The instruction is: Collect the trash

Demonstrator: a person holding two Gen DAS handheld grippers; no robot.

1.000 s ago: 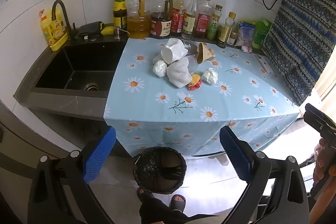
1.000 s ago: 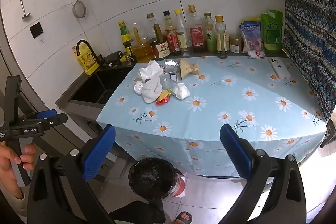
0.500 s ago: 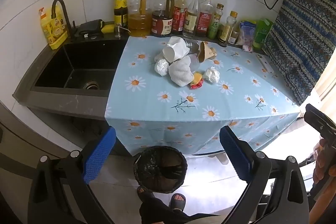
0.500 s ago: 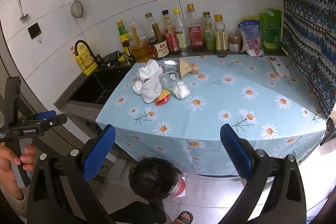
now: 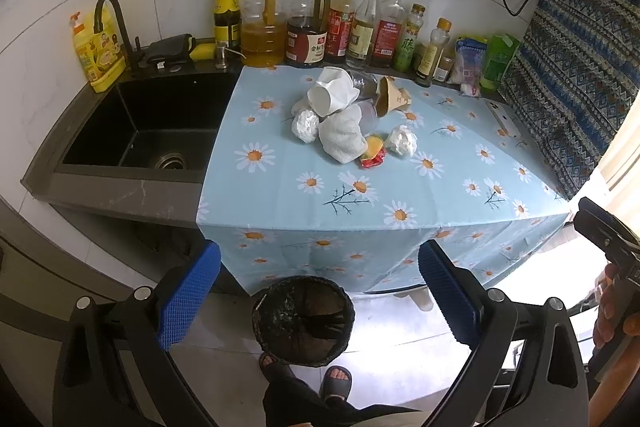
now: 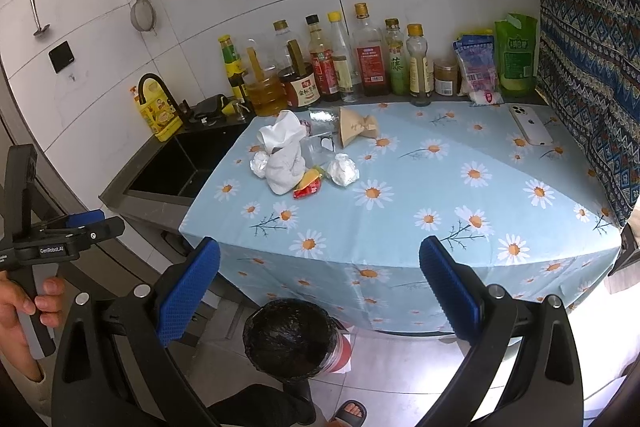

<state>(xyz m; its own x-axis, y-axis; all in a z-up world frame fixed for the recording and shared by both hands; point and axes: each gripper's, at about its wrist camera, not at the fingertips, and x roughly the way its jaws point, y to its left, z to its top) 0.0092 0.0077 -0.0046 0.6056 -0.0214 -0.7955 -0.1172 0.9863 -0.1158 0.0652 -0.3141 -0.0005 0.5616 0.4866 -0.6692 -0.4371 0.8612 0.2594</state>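
Status: collection not yet begun, judging by the layout. All visible trash sits in one cluster on the counter, toward its back edge and nearer the sink-side edge than the far one.

Cluster, left to right:
- foil ball at the sink-side end, touching the white cloth wad;
- crushed white paper cup lying on top of the wad;
- clear plastic wrap or bottle behind them, too faint to identify;
- red-and-yellow wrapper against the wad's front;
- brown paper cone toward the back edge;
- second crumpled white ball, just beside the wrapper.

Bin stands on the floor below the counter's front edge. Dark liner; contents cannot be read.

Left gripper: jaws spread wide, nothing between them, held off the front edge over the bin. Right gripper: same, jaws wide and empty.

Remaining: every piece above. Phone near the far back corner is presumably not trash.
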